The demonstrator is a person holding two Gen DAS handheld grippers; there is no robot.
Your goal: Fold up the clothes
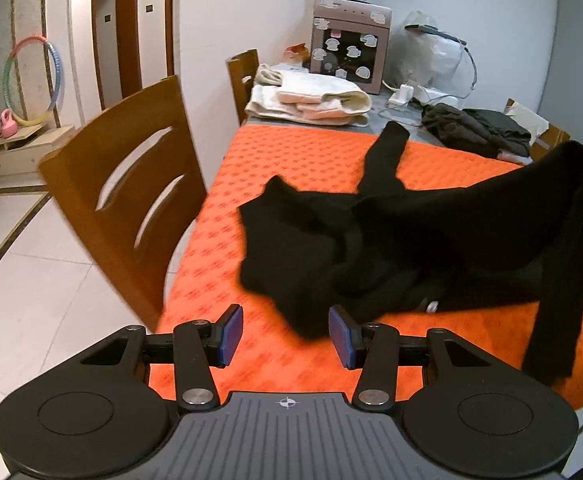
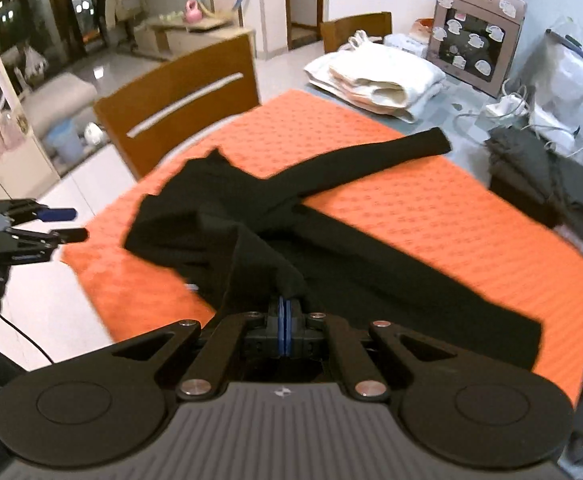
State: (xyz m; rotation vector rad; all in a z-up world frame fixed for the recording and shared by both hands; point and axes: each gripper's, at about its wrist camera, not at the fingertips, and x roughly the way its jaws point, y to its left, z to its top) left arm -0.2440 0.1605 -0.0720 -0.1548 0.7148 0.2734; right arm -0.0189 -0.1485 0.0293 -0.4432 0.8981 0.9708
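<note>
A black long-sleeved garment [image 1: 391,240] lies rumpled on the orange mat [image 1: 291,152]. One sleeve reaches toward the far end of the table. My right gripper [image 2: 285,320] is shut on a black fold of the garment [image 2: 251,220] and holds that part lifted above the mat; in the left wrist view the raised cloth shows at the right. My left gripper [image 1: 285,334] is open over the mat's near edge, and a low corner of the garment lies just ahead of its pads without touching them. It appears at the far left of the right wrist view as the left gripper [image 2: 65,224].
Folded cream towels [image 1: 311,100] and a dark grey heap of clothes [image 1: 479,128] sit at the far end of the table. A water dispenser [image 1: 349,48], white bags and cables stand behind them. A wooden chair [image 1: 127,200] is at the table's left side.
</note>
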